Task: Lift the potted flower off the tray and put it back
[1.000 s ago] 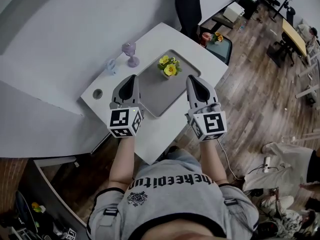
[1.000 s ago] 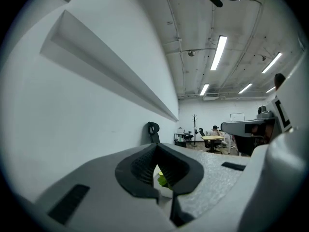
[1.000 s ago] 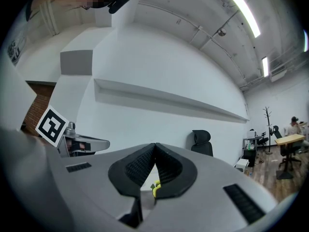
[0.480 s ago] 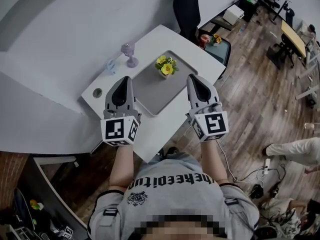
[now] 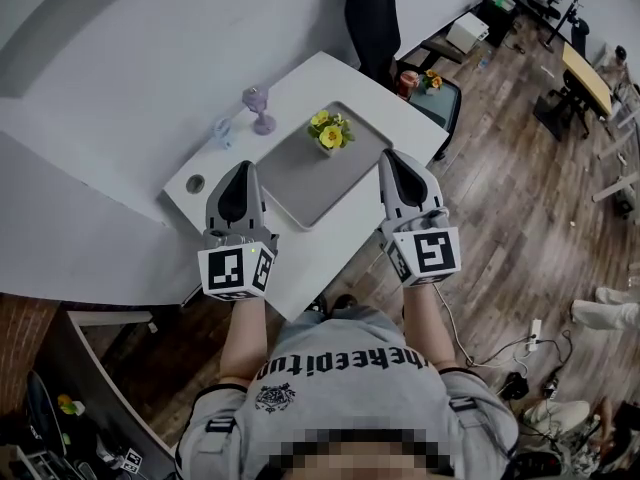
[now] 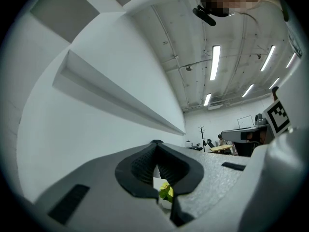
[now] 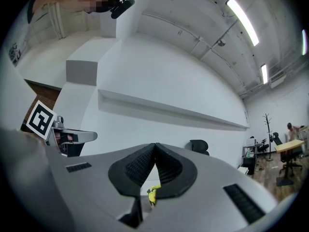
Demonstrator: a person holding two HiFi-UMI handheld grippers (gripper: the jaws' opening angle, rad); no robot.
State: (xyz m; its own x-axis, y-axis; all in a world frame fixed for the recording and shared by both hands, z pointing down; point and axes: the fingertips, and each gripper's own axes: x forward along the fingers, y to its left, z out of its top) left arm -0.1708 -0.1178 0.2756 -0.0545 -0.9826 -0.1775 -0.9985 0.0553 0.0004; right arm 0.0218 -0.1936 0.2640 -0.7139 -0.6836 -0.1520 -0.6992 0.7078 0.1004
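Observation:
A small pot of yellow flowers (image 5: pixel 329 132) stands at the far end of a grey tray (image 5: pixel 305 178) on the white table (image 5: pixel 330 243). My left gripper (image 5: pixel 239 172) hovers over the tray's left edge, shut and holding nothing. My right gripper (image 5: pixel 393 163) hovers at the tray's right side, its jaws also shut and empty. Both point a little upward, short of the pot. In the left gripper view a bit of the flowers (image 6: pixel 165 191) shows through the gap under the closed tips (image 6: pixel 156 144). In the right gripper view a yellow petal (image 7: pixel 153 194) peeks below the closed tips (image 7: pixel 155 146).
A purple goblet (image 5: pixel 260 107) and a pale blue glass (image 5: pixel 221 133) stand left of the tray by the wall. A round grommet (image 5: pixel 195 184) sits in the table's left corner. A dark chair (image 5: pixel 372 13) stands behind the table. A second flower pot (image 5: pixel 432 79) sits on a side stand.
Both grippers have risen and drawn back toward me, the left one more. The left gripper also shifted left, off the tray's edge. The pot has stayed on the tray.

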